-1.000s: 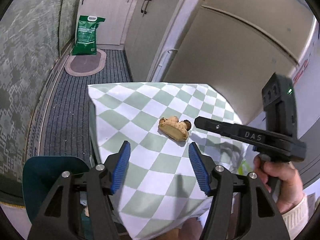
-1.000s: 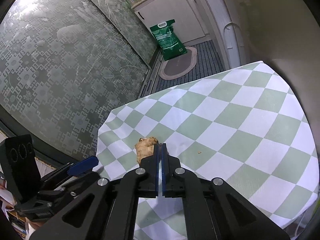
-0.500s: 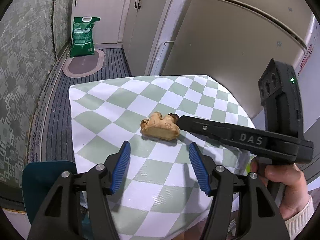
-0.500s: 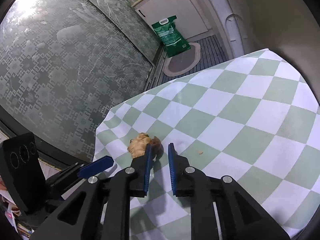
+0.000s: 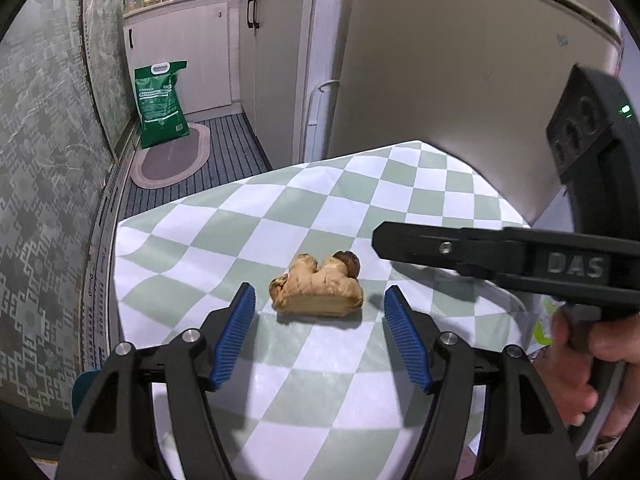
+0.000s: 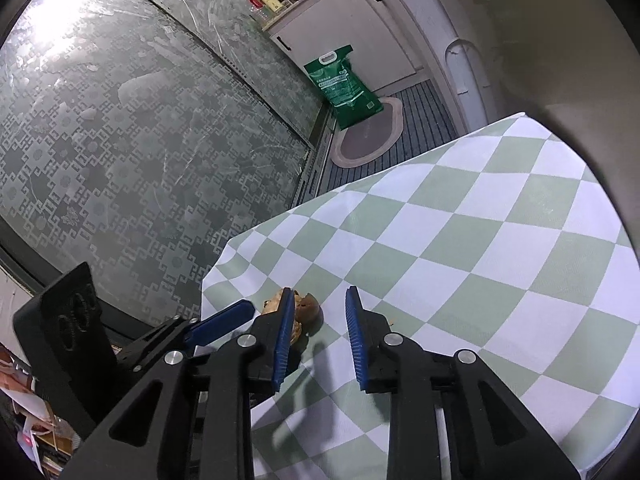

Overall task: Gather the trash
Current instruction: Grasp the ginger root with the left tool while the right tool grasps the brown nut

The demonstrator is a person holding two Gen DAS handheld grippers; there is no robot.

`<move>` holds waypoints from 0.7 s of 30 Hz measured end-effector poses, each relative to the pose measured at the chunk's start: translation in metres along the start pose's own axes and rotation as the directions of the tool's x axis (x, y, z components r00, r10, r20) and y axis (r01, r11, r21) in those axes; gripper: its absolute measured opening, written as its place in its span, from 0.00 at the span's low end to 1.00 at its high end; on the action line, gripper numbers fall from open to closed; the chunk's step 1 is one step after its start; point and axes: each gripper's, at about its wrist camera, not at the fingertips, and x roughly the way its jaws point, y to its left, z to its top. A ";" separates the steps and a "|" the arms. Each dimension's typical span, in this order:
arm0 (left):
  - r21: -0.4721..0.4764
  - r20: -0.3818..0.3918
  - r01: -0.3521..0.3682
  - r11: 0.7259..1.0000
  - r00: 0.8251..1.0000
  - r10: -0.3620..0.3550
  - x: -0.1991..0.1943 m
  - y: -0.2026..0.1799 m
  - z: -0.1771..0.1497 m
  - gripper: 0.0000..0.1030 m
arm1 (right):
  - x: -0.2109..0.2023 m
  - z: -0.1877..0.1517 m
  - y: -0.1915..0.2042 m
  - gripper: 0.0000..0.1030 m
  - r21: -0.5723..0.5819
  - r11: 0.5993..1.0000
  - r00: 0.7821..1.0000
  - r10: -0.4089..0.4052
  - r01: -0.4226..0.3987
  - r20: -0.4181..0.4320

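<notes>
A knobbly piece of ginger (image 5: 318,290) with a cut flat face lies on the green and white checked tablecloth (image 5: 400,184). My left gripper (image 5: 318,300) is open and empty, its blue pads on either side of the ginger, just short of it. My right gripper (image 6: 318,300) is open and empty beside the ginger (image 6: 304,312), which is partly hidden behind its left finger. In the left wrist view the right gripper (image 5: 376,236) reaches in from the right, just above and right of the ginger.
A big beige fridge (image 5: 460,60) stands behind the table. A green sack (image 5: 160,104) and an oval mat (image 5: 172,158) lie on the floor by white cabinets (image 5: 192,48). A patterned glass wall (image 6: 140,140) runs along the left. The table edge (image 5: 116,248) is near the ginger.
My right gripper has opened from shut and let go of the ginger, drawing back slightly. My left gripper has moved in closer, so the ginger now lies between its pads.
</notes>
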 end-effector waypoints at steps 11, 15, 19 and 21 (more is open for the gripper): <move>0.007 -0.012 -0.024 1.000 1.000 0.024 0.000 0.003 -0.003 0.49 | 0.002 -0.001 0.001 0.34 -0.014 1.000 1.000 -0.001 0.001 -0.012; 0.001 0.004 -0.027 1.000 1.000 0.027 -0.013 0.008 -0.005 0.49 | 0.004 -0.001 0.005 0.36 -0.028 0.999 1.000 -0.020 0.020 -0.014; -0.016 0.016 -0.029 0.999 0.999 0.029 -0.025 0.017 -0.005 0.49 | 0.014 -0.003 0.018 0.36 -0.083 0.994 0.997 -0.079 0.076 -0.026; -0.033 0.023 -0.032 0.999 0.999 0.033 -0.033 0.025 -0.006 0.49 | 0.018 -0.003 0.025 0.36 -0.119 0.987 0.993 -0.115 0.111 -0.025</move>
